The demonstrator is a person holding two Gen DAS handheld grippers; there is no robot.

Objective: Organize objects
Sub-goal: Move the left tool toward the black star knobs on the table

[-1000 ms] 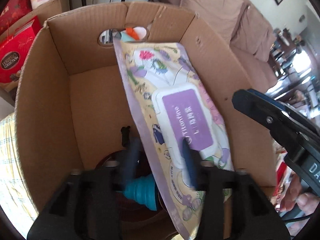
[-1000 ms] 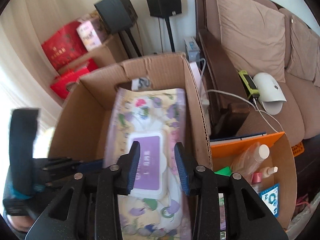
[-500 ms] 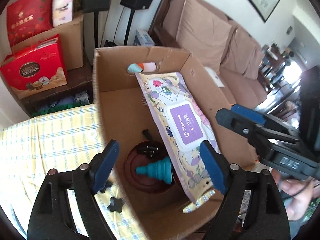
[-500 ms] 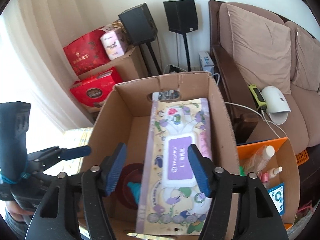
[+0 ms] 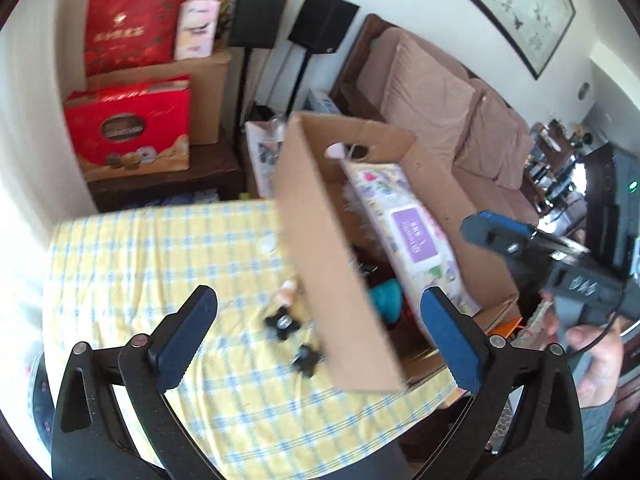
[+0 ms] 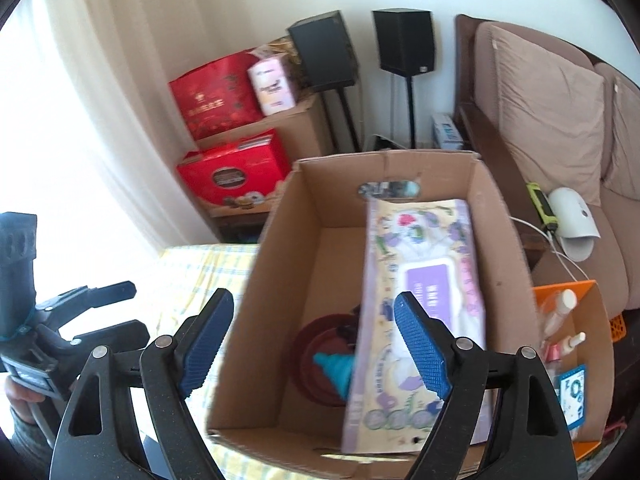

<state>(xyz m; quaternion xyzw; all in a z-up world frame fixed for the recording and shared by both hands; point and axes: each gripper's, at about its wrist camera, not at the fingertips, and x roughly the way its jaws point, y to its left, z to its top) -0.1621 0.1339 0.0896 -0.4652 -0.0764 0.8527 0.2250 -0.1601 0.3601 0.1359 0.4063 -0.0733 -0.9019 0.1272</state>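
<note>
Both grippers are spread wide with nothing between the pads. The left gripper [image 5: 318, 338] hangs over the yellow checked tablecloth [image 5: 160, 248] on the table, and just ahead of its fingers sit two small black star-shaped knobs [image 5: 282, 323], close together right at the foot of the cardboard box [image 5: 332, 280]; something small and pinkish lies just past them, too blurry to name. The box stands ahead and to the right of that gripper, near wall toward it. The right gripper [image 6: 316, 340] hovers in front of the box's open top, looking down into it. Inside, directly ahead of its right finger, a pack of wet wipes [image 6: 420, 292] with a purple flip lid leans on edge against the right-hand wall, running front to back. Left of the pack, down on the box floor, there's a dark red round dish [image 6: 316, 360] with a teal ribbed cone thing [image 6: 334, 368] lying in it, touching the pack's lower edge. Further right of the box is an orange-rimmed carton [image 6: 580, 288] holding bottles, and past everything a brown sofa [image 6: 552, 112], two black speakers [image 6: 404, 40] on stands, and red gift boxes [image 6: 236, 172] off to the left.
</note>
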